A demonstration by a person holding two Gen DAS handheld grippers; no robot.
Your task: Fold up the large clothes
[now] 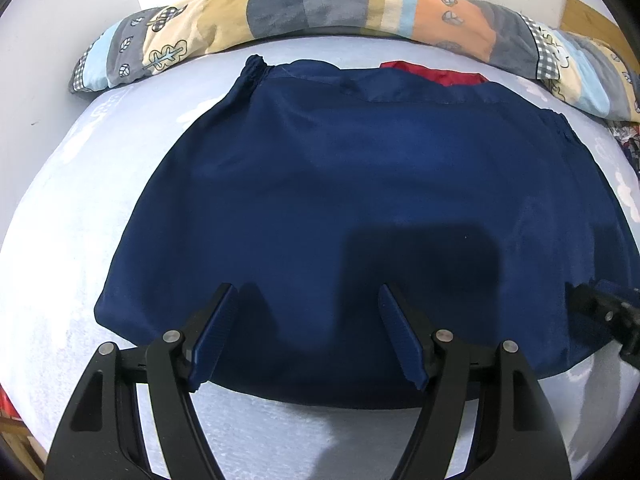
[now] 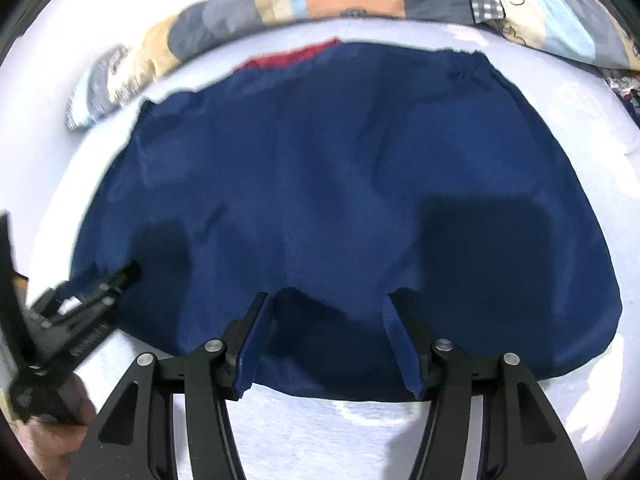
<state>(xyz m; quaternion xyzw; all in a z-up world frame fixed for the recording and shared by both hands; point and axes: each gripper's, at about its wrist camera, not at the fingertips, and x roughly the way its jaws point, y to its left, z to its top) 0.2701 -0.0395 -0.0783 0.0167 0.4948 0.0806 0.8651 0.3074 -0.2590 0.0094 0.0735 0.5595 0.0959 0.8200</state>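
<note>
A large navy blue garment [image 1: 360, 184] lies spread flat on the pale blue bed sheet [image 1: 60, 240], with red lining [image 1: 436, 73] showing at its far edge. My left gripper [image 1: 307, 293] hangs open over the garment's near hem, left of middle, with nothing pinched between its pads. In the right wrist view the same garment [image 2: 340, 168] fills the middle, and my right gripper [image 2: 326, 299] stands open over the near hem further right. The left gripper [image 2: 100, 286] shows at the lower left there, held by a hand [image 2: 40, 440]. The right gripper [image 1: 612, 314] shows at the left view's right edge.
A rolled patchwork quilt [image 1: 320, 8] lies along the far side of the bed against a white wall. A wooden board [image 1: 592, 20] and some patterned cloth [image 1: 630, 140] sit at the far right. Bare sheet [image 2: 320, 432] lies in front of the hem.
</note>
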